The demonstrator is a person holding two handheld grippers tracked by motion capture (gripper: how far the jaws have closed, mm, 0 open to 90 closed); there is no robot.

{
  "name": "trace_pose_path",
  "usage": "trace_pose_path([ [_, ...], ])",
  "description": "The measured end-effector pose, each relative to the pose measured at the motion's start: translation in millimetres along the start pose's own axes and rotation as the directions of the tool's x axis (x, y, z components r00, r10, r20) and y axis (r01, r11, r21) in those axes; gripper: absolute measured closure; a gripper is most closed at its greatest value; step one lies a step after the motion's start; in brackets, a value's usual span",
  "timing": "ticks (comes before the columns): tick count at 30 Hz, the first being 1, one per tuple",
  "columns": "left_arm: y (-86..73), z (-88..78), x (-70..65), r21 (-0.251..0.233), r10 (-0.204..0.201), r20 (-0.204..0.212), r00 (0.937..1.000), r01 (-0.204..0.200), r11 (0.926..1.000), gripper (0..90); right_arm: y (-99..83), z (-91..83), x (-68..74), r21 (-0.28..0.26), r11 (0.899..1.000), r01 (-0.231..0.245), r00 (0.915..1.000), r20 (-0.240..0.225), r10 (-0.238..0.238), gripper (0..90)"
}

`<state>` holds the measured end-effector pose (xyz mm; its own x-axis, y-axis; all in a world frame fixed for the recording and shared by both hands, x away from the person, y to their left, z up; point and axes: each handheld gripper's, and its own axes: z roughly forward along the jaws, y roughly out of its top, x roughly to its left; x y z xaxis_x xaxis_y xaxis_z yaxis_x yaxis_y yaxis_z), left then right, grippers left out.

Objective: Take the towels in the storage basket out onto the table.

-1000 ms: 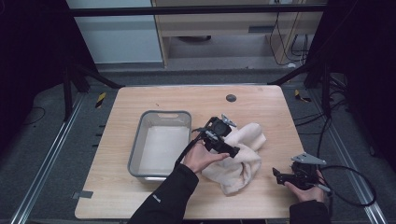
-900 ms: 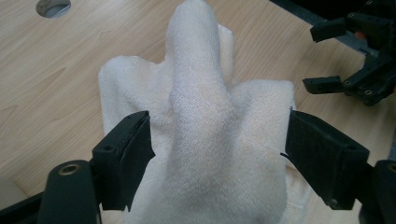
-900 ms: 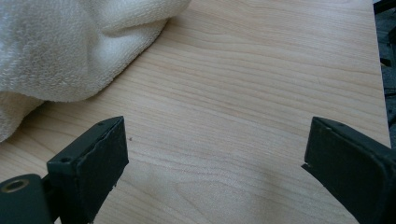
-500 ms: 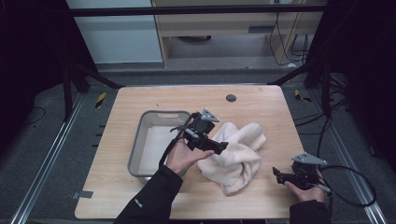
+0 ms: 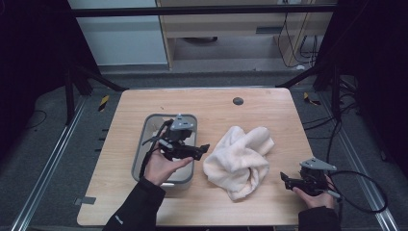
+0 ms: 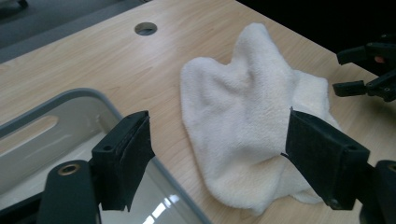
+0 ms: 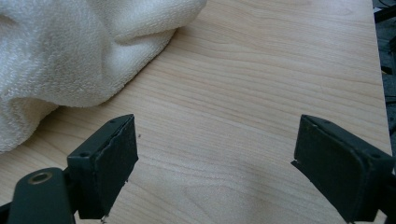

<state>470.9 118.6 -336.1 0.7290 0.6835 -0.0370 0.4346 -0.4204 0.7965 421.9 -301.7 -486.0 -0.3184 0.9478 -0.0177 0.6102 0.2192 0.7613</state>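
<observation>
- Cream terry-cloth towel [image 5: 240,159] lies crumpled on the light wooden worktop [image 5: 269,110], between the grey rectangular plastic tray [image 5: 144,144] and the right gripper [image 5: 287,180].
- Handling, as judged: soft, light, limp, non-fragile; it sags when lifted. Pinch a raised fold or a free corner, not the flat bulk.
- Left gripper [image 5: 204,148] hovers over the tray rim, jaws apart, empty.
- Right gripper has just been closing; its jaws stand apart with nothing between them.
- Left gripper view shows the towel's peaked fold [image 6: 254,42]; right gripper view shows its edge [image 7: 140,51] resting flat on the worktop.
</observation>
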Motion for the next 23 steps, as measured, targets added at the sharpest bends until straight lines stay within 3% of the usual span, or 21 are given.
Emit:
trace_pose_path([
  [7,-24.9,-29.7,26.3,-0.066,-0.056,-0.063,0.9965,0.052,0.9965,22.2,-0.1,-0.2,0.8,-0.003,1.000,0.003,1.0000,-0.002,-0.003,15.9],
  [11,-42.3,-46.2,41.6,-0.091,-0.094,-0.103,0.9902,0.085,0.9922,22.4,-0.1,-0.7,1.4,0.000,1.000,-0.004,1.0000,-0.006,0.004,16.4],
  [19,-79.7,-73.7,71.7,-0.156,-0.184,-0.169,0.9683,0.158,0.9750,22.3,-1.0,0.4,1.0,0.009,1.000,-0.003,1.0000,-0.001,0.003,14.2],
  [23,-99.2,-83.1,85.0,-0.176,-0.222,-0.204,0.9534,0.187,0.9665,22.2,-1.3,0.7,-0.3,0.007,1.000,-0.008,1.0000,0.002,0.008,11.9],
])
